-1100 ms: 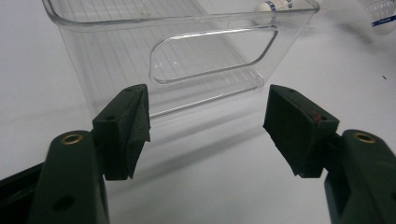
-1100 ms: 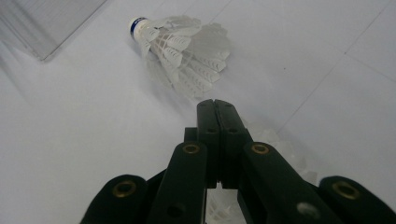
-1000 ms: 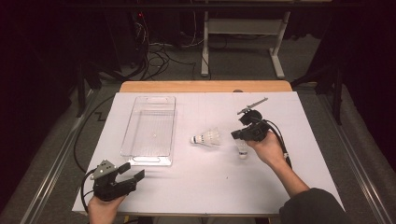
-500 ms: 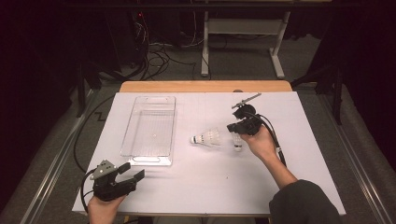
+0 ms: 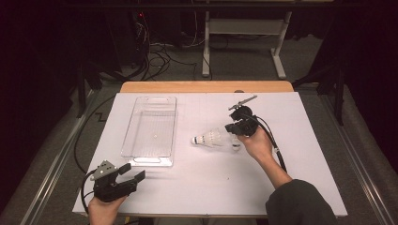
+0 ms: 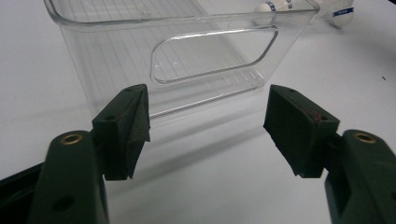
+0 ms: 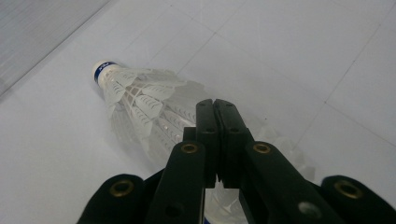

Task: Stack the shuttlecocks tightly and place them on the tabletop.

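Right gripper [image 5: 236,129]: I am keeping its jaws pressed together, pad against pad; in the right gripper view they are pinching the feather edge of a shuttlecock [image 7: 140,105], which is sticking out beyond the tips, cork end away from me.
Shuttlecock: in the high view it is lying on its side on the white table [image 5: 300,140], cork pointing toward the bin [image 5: 151,131], skirt at my right jaws, well apart from the bin.
Second shuttlecock [image 5: 236,144]: I am seeing something pale on the table just under my right hand; I cannot tell more about it.
Left gripper [image 5: 132,172]: I am holding it spread wide with nothing between the pads, resting near the table's near-left corner.
Bin: clear plastic, upright, left of centre; in the left gripper view my open jaws are facing its near end wall with the handle cut-out, not touching it.
Table: white sheet covering it, a wooden edge showing at the far side.
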Available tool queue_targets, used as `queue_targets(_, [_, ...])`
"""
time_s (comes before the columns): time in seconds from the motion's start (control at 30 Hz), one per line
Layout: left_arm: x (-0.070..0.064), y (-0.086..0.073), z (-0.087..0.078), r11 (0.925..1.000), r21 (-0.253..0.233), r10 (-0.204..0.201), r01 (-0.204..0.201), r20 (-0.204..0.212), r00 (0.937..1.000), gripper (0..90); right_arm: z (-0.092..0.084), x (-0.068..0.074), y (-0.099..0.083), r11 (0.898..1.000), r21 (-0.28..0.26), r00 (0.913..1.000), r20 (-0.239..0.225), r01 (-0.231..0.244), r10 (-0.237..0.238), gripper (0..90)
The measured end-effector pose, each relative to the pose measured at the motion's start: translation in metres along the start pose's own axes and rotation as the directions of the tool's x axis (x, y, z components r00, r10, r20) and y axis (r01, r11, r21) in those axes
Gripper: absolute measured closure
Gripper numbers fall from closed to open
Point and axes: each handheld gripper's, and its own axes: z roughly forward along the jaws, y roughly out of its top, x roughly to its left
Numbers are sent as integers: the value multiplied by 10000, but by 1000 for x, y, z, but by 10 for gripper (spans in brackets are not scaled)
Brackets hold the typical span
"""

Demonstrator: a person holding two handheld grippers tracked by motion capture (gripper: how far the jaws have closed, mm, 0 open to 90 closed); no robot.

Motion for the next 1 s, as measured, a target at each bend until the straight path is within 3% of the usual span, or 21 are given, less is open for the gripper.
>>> queue_targets(0.37, [0, 0, 0, 10000, -5, -4, 4, 14, 10000, 318, -3, -3, -4, 9998, 190, 10000, -25, 0, 0, 844])
queue_targets(1.0, [0, 0, 1, 10000, 16, -9, 9, 30, 10000, 317, -19, -17, -21, 9986, 328, 9991, 84, -416, 414, 811])
